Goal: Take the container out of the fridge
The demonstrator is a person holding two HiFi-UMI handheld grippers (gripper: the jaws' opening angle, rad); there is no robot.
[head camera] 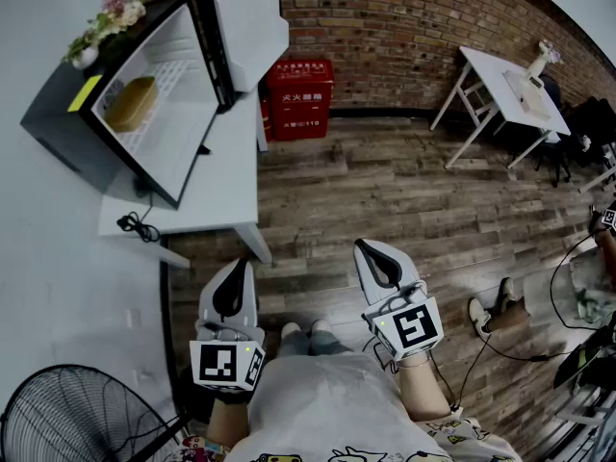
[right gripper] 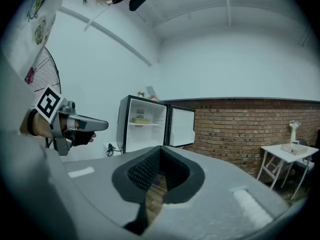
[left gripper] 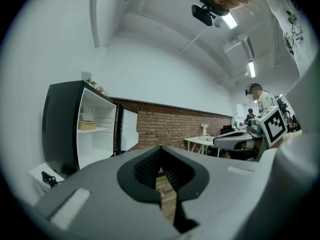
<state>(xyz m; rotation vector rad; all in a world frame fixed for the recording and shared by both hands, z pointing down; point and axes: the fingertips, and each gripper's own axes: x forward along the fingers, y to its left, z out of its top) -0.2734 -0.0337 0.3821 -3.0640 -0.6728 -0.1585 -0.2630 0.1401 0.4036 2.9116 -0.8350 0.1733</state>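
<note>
A small black fridge (head camera: 58, 104) stands on a low white table (head camera: 217, 195) at the far left, its door (head camera: 245, 27) swung open. A yellow container (head camera: 130, 104) sits on its upper shelf and also shows in the left gripper view as the container (left gripper: 86, 125) and in the right gripper view as the container (right gripper: 142, 121). My left gripper (head camera: 241, 262) and right gripper (head camera: 363, 246) are both shut and empty. They are held over the wooden floor, well short of the fridge and pointing toward it. Each camera sees the other: right gripper (left gripper: 235, 140), left gripper (right gripper: 95, 125).
A red fire-equipment box (head camera: 300, 97) stands against the brick wall beside the fridge table. A white folding table (head camera: 510, 89) is at the far right. A floor fan (head camera: 67, 417) stands at my near left. Cables and a pair of shoes (head camera: 496, 311) lie on the right.
</note>
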